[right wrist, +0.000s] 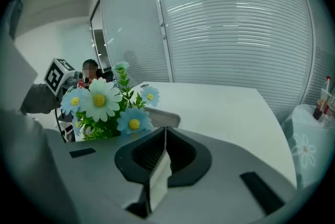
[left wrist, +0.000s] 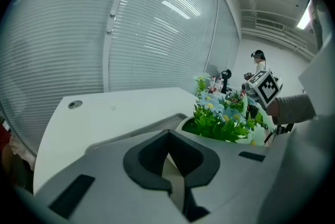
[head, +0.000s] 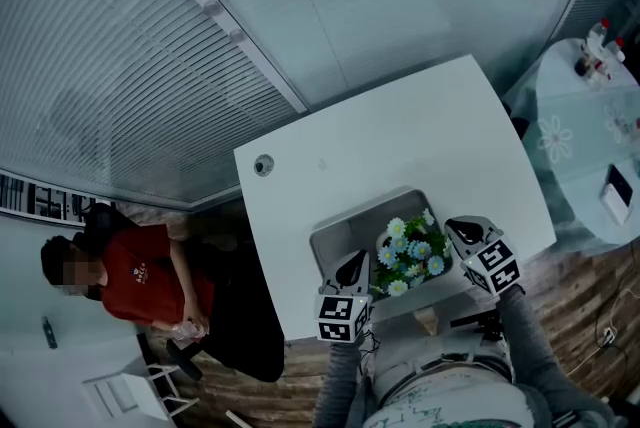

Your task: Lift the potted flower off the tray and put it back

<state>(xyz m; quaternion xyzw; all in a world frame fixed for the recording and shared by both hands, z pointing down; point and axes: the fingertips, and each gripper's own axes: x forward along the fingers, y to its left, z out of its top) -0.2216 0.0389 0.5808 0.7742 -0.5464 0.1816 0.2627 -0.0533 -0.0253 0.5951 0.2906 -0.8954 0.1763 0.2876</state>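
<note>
The potted flower (head: pixel 410 256), blue and white daisies over green leaves in a white pot, is over the right half of the grey tray (head: pixel 335 234). My left gripper (head: pixel 358 266) is at the pot's left side and my right gripper (head: pixel 458 231) at its right side. In the left gripper view the jaws (left wrist: pixel 168 134) are shut on a pale strip that runs on from the pot's rim (left wrist: pixel 183 124), with the flowers (left wrist: pixel 222 115) just beyond. In the right gripper view the jaws (right wrist: pixel 165 129) pinch a white wall of the pot beside the flowers (right wrist: pixel 102 105). Whether the pot rests on the tray is hidden.
The tray lies near the front edge of a white table (head: pixel 400 146) with a round cable hole (head: pixel 263 165). A seated person in a red shirt (head: pixel 140 281) is at the left. A round table with bottles (head: pixel 590 136) stands at the right. Slatted blinds run behind.
</note>
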